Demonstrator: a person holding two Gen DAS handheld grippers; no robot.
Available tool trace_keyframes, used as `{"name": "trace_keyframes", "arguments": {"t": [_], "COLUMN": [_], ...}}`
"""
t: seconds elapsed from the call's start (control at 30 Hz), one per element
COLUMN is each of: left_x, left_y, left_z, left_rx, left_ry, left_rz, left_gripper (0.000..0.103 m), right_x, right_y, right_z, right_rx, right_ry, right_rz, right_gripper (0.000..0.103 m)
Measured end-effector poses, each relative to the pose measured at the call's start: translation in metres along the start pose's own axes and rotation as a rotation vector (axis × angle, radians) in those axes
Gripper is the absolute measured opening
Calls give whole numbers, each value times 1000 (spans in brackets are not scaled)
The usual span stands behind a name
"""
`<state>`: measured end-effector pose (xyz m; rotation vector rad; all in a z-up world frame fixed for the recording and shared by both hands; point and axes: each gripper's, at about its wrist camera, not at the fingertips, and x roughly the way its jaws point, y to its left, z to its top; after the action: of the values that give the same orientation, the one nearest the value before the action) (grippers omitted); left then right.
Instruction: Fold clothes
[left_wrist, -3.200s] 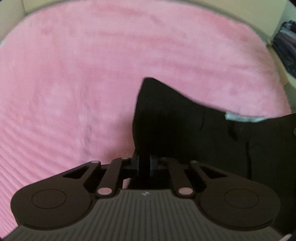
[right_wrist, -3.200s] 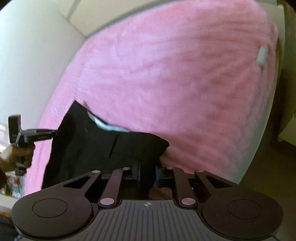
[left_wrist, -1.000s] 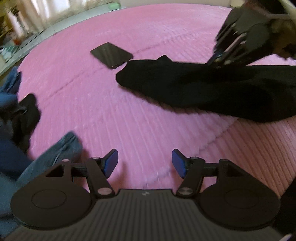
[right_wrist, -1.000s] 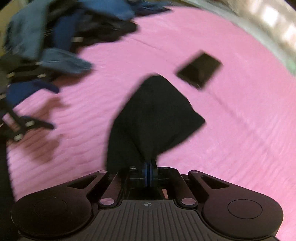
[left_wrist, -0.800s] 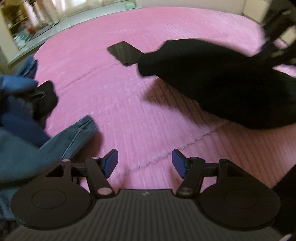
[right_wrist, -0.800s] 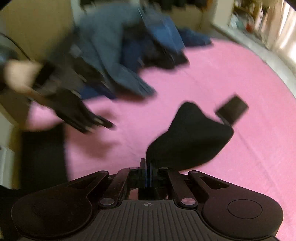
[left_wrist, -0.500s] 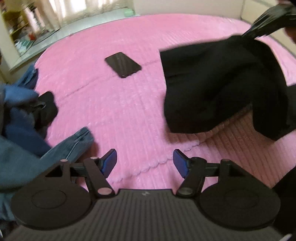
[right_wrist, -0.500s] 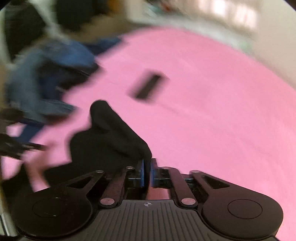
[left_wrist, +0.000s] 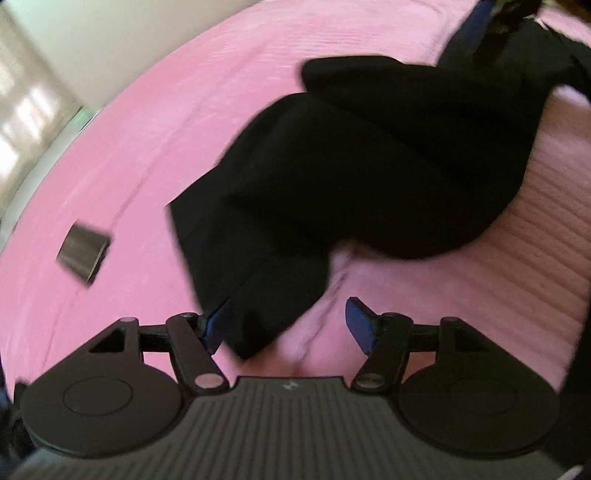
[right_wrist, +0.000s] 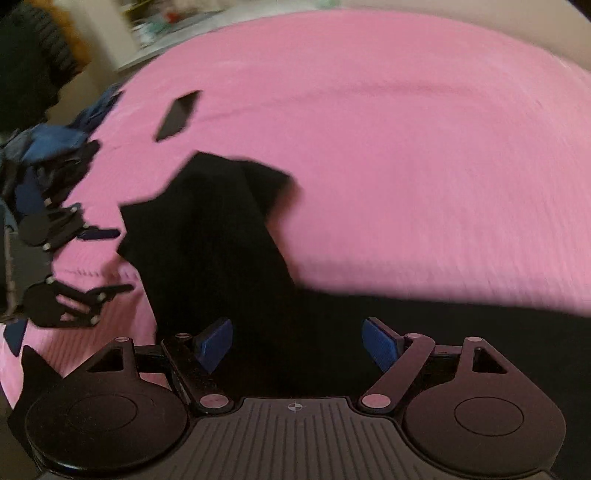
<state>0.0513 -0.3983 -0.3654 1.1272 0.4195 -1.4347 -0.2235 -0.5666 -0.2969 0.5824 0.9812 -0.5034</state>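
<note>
Black garment (left_wrist: 369, 166) lies crumpled across the pink bedspread (left_wrist: 184, 110), one flat end reaching toward me, so I judge it is laid out for squaring up before a fold. My left gripper (left_wrist: 286, 325) is spread wide, jaws on either side of that near corner, gripping nothing; looks placed to pinch the hem. My right gripper (right_wrist: 297, 341) is also spread, empty, hovering over the far part of the cloth. A dark phone-like slab (right_wrist: 177, 115) sits apart on the bed, blue clothes pile (right_wrist: 48, 147) at the edge.

pink bedspread (right_wrist: 406, 147), pale wall (left_wrist: 110, 44), perhaps a window (left_wrist: 22, 110)
</note>
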Motion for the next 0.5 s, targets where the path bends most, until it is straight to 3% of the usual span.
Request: {"name": "trace_keyframes", "arguments": {"t": [0.1,0.17,0.23,0.37,0.43,0.5], "left_x": [18,20,14,-32,-62,-81], "left_y": [-10,-4,0,20,31,37], "left_z": [11,19,23,11,-11,-40], "left_rx": [18,-44,-50,17,123,198], "left_ry": [-2,-12,-13,-7,50,159], "left_rz": [38,18,14,152,296,343], "left_gripper": [57,22,1,1,1,2], "right_x": [-16,-21,-28,-48,-56,-56], "right_y": [-15,-23,-25,-27,-29,-33], "right_z": [-28,-44,-53,-61,-66,-73], "right_rx": [84,125,137,136,153,175], "right_ry": [25,42,53,47,46,51], "right_rz": [-53,-77,-100,-122,-120,-116], "right_gripper": [80,80,80,80,80,80]}}
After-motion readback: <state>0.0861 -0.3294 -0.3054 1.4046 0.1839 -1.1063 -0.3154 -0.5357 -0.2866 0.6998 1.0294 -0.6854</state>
